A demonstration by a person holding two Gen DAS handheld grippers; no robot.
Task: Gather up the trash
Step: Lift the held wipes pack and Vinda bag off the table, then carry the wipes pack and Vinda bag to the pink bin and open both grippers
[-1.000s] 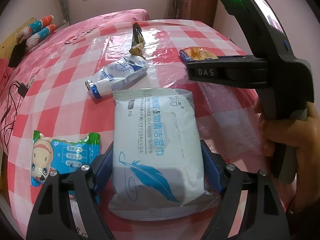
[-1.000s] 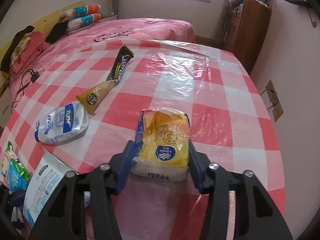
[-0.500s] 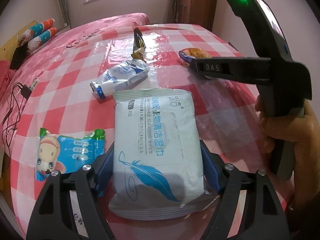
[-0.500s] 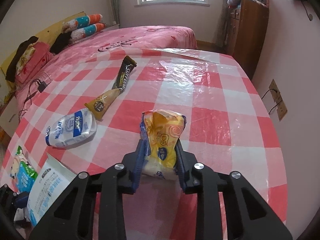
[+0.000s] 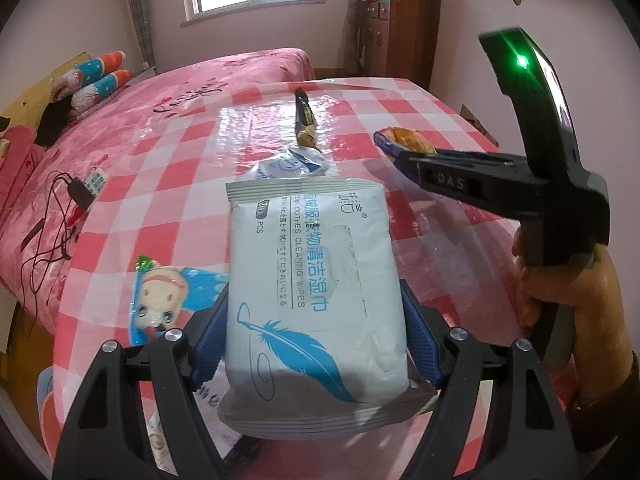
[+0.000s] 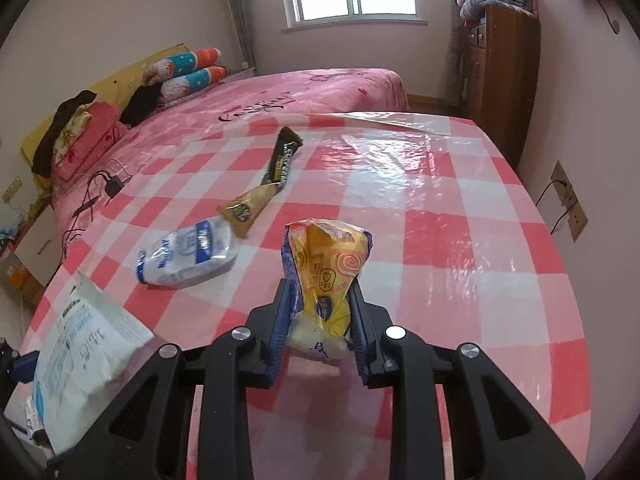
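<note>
Left gripper (image 5: 314,344) clamps a white wipes pack (image 5: 310,276) reading "CLOTHES CLEANING WIPES". Right gripper (image 6: 318,322) squeezes a yellow tissue pack (image 6: 326,268), off the table (image 6: 460,240).

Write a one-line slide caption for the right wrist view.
Right hand-held gripper squeezes a yellow tissue pack above the checked table.

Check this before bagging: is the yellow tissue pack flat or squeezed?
Squeezed: the right tool pinches the yellow tissue pack narrow at its base, top flaring out.
</note>
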